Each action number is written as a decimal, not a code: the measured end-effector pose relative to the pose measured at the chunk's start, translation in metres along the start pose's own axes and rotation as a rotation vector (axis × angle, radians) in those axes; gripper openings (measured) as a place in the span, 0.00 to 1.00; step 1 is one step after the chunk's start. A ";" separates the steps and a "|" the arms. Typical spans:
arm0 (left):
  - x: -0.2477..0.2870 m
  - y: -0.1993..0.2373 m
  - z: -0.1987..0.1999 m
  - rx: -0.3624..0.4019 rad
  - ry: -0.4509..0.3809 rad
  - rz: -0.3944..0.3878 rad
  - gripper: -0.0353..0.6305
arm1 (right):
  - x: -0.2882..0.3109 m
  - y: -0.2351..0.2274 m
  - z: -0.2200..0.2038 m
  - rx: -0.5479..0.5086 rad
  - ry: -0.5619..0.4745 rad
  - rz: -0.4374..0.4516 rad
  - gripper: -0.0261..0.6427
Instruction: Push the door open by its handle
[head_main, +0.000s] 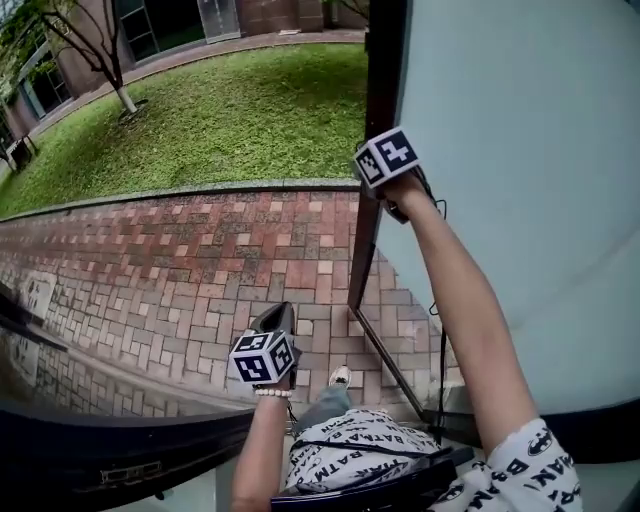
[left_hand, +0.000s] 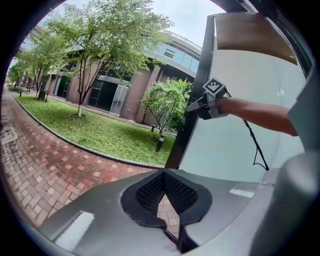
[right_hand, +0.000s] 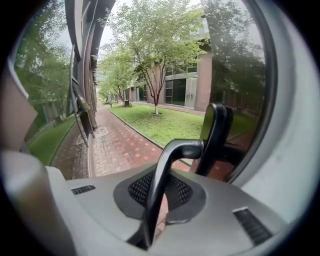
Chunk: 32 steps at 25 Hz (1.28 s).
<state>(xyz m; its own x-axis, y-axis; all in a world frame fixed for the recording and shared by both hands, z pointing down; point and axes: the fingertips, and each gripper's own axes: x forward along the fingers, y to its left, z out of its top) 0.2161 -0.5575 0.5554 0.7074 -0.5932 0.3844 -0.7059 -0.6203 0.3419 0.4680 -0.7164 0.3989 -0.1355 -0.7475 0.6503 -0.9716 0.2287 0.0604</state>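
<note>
The right arm (head_main: 470, 310) stretches bare from the lower right of the head view to the upper centre. There the right gripper (head_main: 386, 160) turns its marker cube toward the camera. In the right gripper view its jaws are clamped on the door handle (right_hand: 172, 155). The left arm (head_main: 258, 450) rises from the bottom centre. The left gripper (head_main: 272, 322) points up-frame, its jaws closed together with nothing between them.

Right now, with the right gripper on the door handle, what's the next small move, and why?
Probably push the lever handle outward with the right gripper: its jaws are shut on the lever, and the door stands only partly open, brick paving showing past its edge. The left gripper is shut, empty.
</note>
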 end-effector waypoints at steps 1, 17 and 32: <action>0.008 -0.001 0.001 -0.002 0.008 -0.006 0.03 | -0.001 -0.018 -0.002 0.018 -0.001 -0.016 0.06; 0.084 0.035 0.018 -0.017 0.111 -0.048 0.03 | -0.060 -0.261 -0.057 0.245 0.023 -0.261 0.06; 0.134 0.052 0.040 -0.019 0.140 -0.039 0.03 | -0.127 -0.410 -0.119 0.378 0.062 -0.435 0.05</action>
<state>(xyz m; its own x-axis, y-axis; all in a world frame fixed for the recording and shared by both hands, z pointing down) 0.2753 -0.6899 0.5902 0.7231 -0.4908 0.4860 -0.6797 -0.6307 0.3745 0.9068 -0.6410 0.3812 0.2925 -0.6825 0.6699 -0.9387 -0.3385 0.0650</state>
